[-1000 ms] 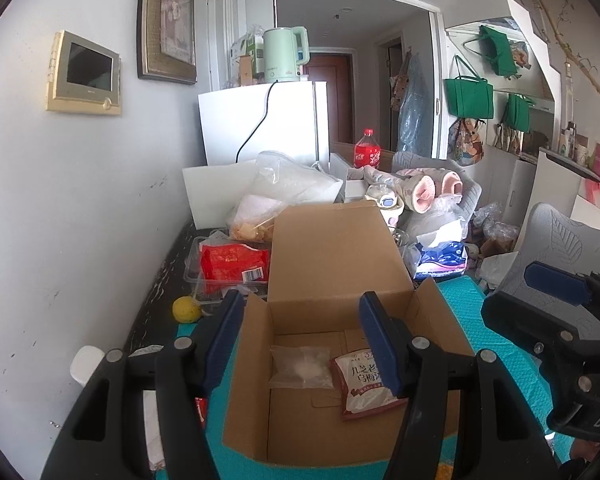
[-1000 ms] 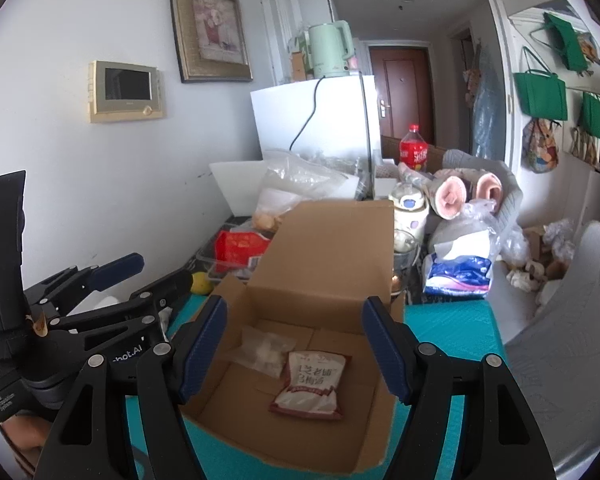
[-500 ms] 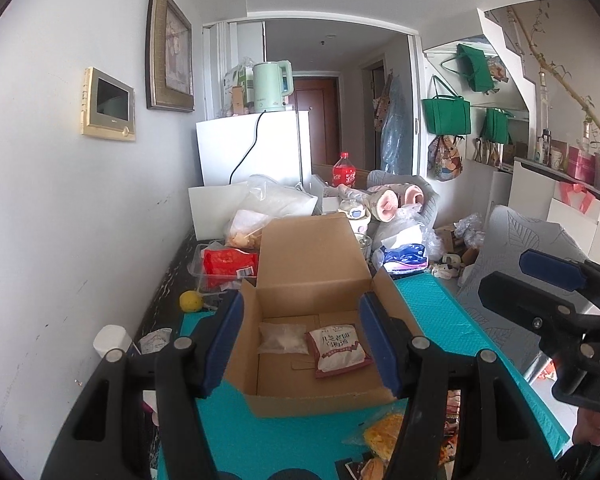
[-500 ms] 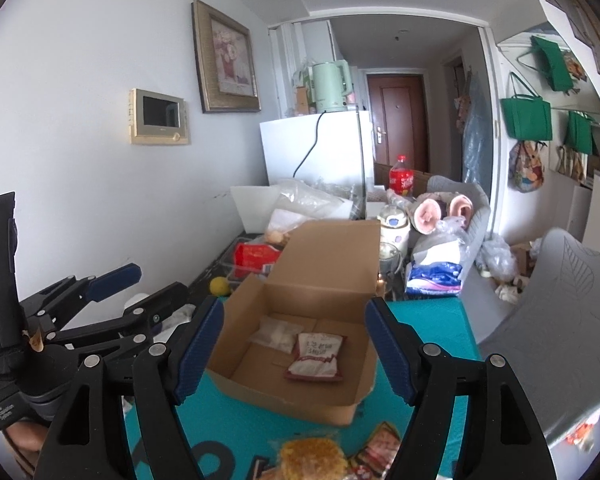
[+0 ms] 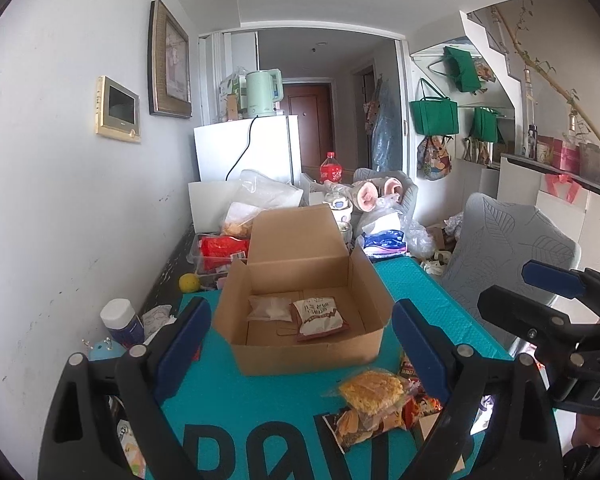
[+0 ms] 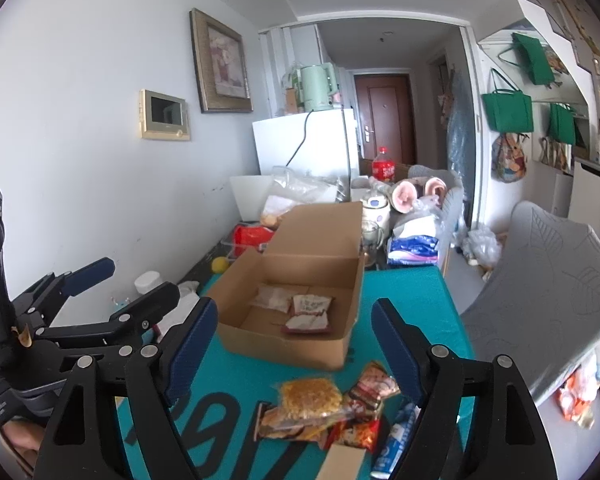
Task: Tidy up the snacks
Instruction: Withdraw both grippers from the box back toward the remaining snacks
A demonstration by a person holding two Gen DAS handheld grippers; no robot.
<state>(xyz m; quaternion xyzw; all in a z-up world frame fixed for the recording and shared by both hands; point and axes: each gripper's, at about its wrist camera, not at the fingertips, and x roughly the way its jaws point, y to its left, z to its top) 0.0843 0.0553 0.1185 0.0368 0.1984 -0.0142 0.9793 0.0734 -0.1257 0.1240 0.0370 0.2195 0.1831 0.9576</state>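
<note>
An open cardboard box [image 5: 308, 344] [image 6: 292, 344] stands on the teal mat with its lid flap up. Inside lie a clear packet [image 5: 270, 307] [image 6: 272, 298] and a white-and-red snack packet [image 5: 319, 314] [image 6: 308, 314]. A heap of snack packets [image 5: 374, 404] [image 6: 324, 408], topped by a yellow noodle pack, lies on the mat in front of the box. My left gripper [image 5: 302, 344] is back from the box, its jaws opening with nothing between them. My right gripper [image 6: 294, 344] is likewise opening and empty, above the heap.
A teal mat [image 5: 240, 412] covers the table. Behind the box sit a clear tub with a red packet [image 5: 220, 250], plastic bags, a yellow ball [image 5: 190, 283] and a white jar [image 5: 120, 320]. A grey chair [image 6: 540, 304] stands at the right.
Both grippers have drawn back from the box, which now looks smaller and farther. The snack heap has come into view. Both pairs of jaws stand wider, the left much wider.
</note>
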